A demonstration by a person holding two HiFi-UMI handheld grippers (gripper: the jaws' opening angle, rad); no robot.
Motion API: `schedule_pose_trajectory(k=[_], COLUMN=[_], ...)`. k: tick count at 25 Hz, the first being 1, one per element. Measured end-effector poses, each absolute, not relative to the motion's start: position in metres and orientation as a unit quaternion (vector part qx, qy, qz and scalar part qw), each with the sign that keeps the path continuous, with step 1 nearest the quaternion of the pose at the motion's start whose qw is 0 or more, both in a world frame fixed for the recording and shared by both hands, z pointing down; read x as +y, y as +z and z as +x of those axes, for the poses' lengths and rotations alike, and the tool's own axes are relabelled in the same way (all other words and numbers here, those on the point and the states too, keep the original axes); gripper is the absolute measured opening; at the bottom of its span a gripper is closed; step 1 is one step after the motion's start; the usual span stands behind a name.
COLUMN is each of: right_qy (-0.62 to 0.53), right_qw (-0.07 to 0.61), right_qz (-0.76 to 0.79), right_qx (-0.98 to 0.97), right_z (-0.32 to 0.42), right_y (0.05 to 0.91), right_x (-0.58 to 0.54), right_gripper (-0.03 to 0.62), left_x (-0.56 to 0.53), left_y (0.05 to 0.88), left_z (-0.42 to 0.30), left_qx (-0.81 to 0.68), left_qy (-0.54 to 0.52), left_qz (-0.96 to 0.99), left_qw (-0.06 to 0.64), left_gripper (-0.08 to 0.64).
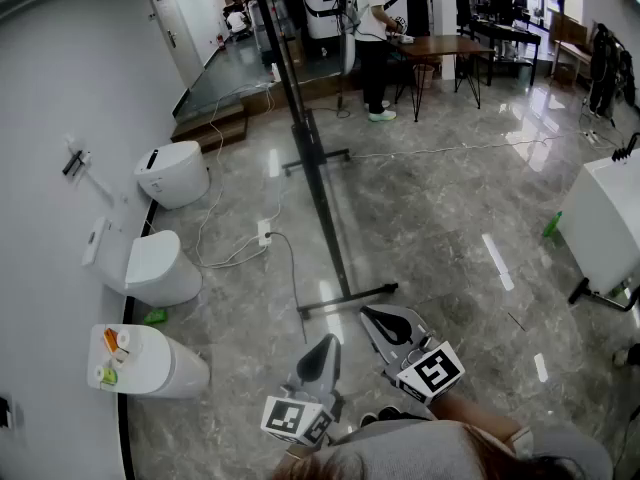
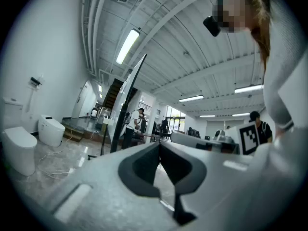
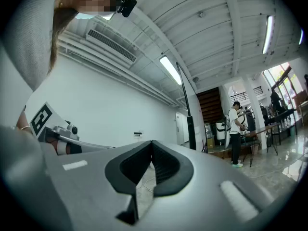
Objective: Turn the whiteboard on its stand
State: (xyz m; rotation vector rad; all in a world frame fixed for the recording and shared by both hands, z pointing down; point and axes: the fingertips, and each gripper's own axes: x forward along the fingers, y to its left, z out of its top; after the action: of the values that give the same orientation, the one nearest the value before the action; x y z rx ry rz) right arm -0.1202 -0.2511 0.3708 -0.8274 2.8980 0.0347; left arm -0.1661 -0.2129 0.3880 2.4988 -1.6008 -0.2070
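The whiteboard (image 1: 300,118) stands edge-on ahead of me, a thin dark panel on a black stand whose near foot (image 1: 348,299) rests on the marble floor. In the left gripper view the whiteboard (image 2: 128,93) rises as a slanted dark edge, and in the right gripper view the same whiteboard (image 3: 186,110) is a slim dark post. My left gripper (image 1: 328,341) is shut and empty, short of the near foot. My right gripper (image 1: 371,314) is also shut and empty, just right of that foot. Neither touches the stand.
Three white toilets (image 1: 172,174) (image 1: 156,268) (image 1: 150,362) line the left wall. Cables and a power strip (image 1: 264,232) lie on the floor left of the stand. A white unit (image 1: 606,218) stands at right, a green bottle (image 1: 552,226) beside it. A person (image 1: 372,28) stands at a far table.
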Motion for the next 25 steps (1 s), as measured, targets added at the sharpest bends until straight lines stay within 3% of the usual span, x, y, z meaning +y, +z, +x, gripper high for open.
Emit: schedule_pose_trajectory(k=[25], right_qy=[-0.015], right_qw=[0.072], right_qz=[-0.252], right_qx=[0.965], right_z=[-0.096], right_y=[0.381], right_x=[-0.239], right_gripper=[0.005], left_x=[-0.210], left_y=[0.396], left_z=[-0.134], left_qx=[-0.537], left_qy=[-0.063], left_qz=[0.837], left_qw=[0.091], left_gripper=[-0.002])
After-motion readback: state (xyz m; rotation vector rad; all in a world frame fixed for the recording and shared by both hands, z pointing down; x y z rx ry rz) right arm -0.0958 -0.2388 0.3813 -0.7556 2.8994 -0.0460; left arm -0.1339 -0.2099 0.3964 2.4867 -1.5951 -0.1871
